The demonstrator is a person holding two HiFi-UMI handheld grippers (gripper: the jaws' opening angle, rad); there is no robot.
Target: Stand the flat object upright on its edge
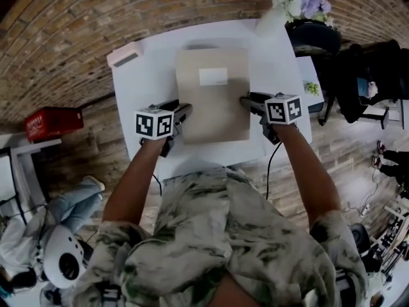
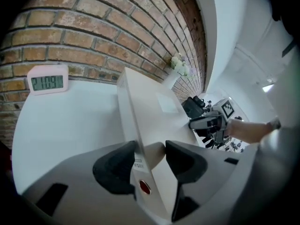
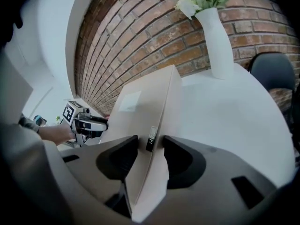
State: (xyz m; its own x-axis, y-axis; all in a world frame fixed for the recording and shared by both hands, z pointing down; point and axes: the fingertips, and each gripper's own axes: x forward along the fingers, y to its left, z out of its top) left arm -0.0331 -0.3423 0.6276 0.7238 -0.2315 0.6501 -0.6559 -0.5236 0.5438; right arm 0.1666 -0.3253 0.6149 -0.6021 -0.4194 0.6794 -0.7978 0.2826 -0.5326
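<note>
A flat tan cardboard box with a white label lies on the white table, its long sides pointing away from me. My left gripper holds the box's left edge near the front corner. In the left gripper view the box runs between the two dark pads and the left gripper is shut on its edge. My right gripper is at the box's right edge. In the right gripper view the box sits between the pads, which the right gripper presses on both faces.
A pink-white digital clock stands at the table's far left corner. At the far right stands a white vase of flowers, against the brick wall. A dark chair is to the right of the table and a red crate to its left.
</note>
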